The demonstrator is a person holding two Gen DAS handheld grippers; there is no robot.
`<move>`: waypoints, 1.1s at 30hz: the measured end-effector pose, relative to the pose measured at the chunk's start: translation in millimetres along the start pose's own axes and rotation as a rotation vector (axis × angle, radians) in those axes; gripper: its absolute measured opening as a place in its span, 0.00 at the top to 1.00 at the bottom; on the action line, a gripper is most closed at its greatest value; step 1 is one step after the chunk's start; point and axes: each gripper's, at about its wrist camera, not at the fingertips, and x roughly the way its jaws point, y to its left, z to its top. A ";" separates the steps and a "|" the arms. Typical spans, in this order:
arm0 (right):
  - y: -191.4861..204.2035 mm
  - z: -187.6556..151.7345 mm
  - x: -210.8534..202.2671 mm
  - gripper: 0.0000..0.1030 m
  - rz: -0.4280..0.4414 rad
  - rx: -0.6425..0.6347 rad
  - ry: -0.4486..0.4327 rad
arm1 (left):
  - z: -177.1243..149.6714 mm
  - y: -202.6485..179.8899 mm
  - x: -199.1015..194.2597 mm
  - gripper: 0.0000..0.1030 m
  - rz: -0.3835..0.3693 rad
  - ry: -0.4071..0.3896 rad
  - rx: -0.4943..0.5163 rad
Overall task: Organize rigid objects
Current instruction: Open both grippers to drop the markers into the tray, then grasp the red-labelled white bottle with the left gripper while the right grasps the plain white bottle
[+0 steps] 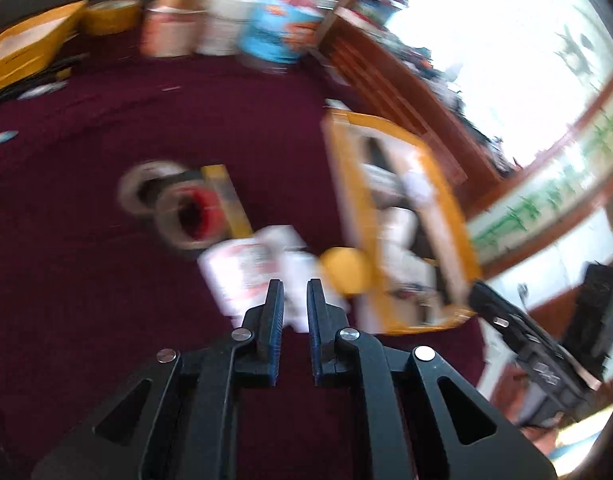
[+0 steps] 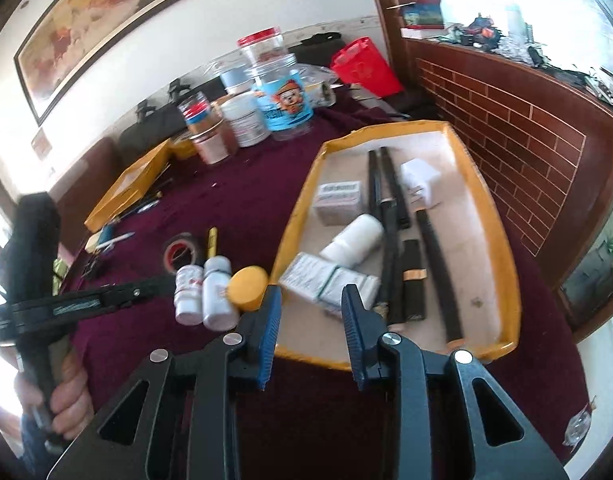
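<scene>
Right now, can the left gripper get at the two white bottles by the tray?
Probably yes. The left gripper is empty, nearly closed, and points at the white bottles lying on the cloth outside the yellow tray. Nothing lies between; it must open wider, and the yellow cap crowds one side.

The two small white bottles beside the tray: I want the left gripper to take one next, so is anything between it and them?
Nothing visible. In the right wrist view the left gripper points at the white bottles from their left over bare maroon cloth. The yellow lid lies on their far side, against the yellow tray.
</scene>
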 end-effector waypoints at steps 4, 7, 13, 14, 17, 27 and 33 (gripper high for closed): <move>21.0 -3.7 14.7 0.73 0.031 -0.029 0.046 | 1.1 33.6 11.7 0.92 -0.030 0.038 -0.106; 37.7 -5.8 25.0 0.73 0.044 -0.068 0.074 | 2.7 31.4 17.3 0.90 -0.058 0.055 -0.101; 63.1 -1.3 52.6 0.73 0.085 -0.112 0.128 | 0.8 37.9 21.6 0.62 -0.092 0.084 -0.152; 69.7 -0.1 60.1 0.73 0.089 -0.130 0.143 | 1.1 38.1 21.6 0.62 -0.098 0.088 -0.157; 83.4 1.7 75.5 0.73 0.078 -0.167 0.160 | 0.1 41.8 19.3 0.62 -0.058 0.082 -0.162; 103.7 10.0 110.3 0.68 -0.008 -0.287 0.188 | -2.4 48.7 11.8 0.62 -0.014 0.068 -0.178; 133.3 0.9 121.8 0.61 -0.125 -0.471 0.187 | -1.9 56.5 6.2 0.62 0.026 0.039 -0.199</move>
